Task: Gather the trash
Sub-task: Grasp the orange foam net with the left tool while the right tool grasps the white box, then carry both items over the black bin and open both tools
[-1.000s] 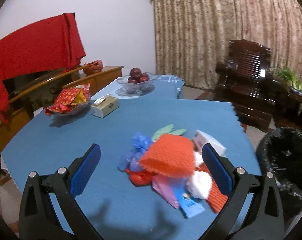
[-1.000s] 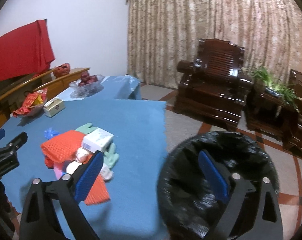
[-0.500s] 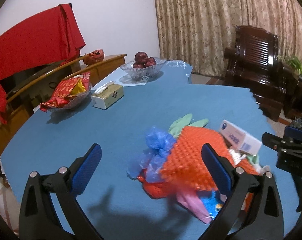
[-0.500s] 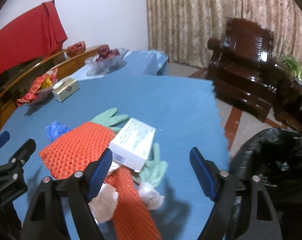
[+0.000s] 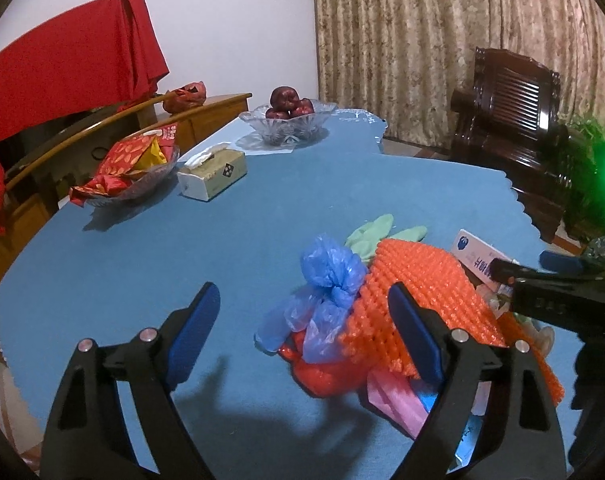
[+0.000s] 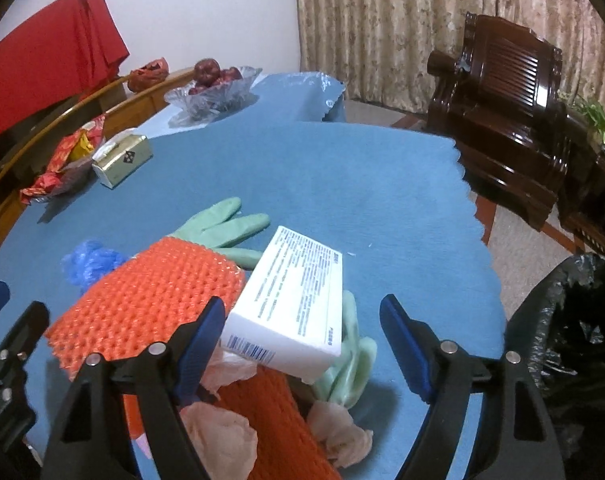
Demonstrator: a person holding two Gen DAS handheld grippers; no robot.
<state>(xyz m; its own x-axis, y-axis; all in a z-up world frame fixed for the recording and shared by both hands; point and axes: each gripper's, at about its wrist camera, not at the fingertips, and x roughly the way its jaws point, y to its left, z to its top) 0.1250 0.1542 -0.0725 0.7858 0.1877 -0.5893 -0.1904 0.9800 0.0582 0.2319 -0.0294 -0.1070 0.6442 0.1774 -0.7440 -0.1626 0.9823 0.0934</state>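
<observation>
With the trash pile [image 6: 206, 320] lying near the bin [image 6: 574, 320], the wide right gripper [image 6: 302, 344] best straddles the white box [image 6: 290, 304] squarely before squeezing, while the left gripper [image 5: 302, 336], jaws closing on nothing, targets the blue bag [image 5: 326, 280].

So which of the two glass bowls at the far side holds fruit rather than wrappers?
The glass bowl farthest back, beyond the tissue box, holds dark red fruit. The nearer bowl, left of the box, is filled with red and yellow wrappers.
</observation>
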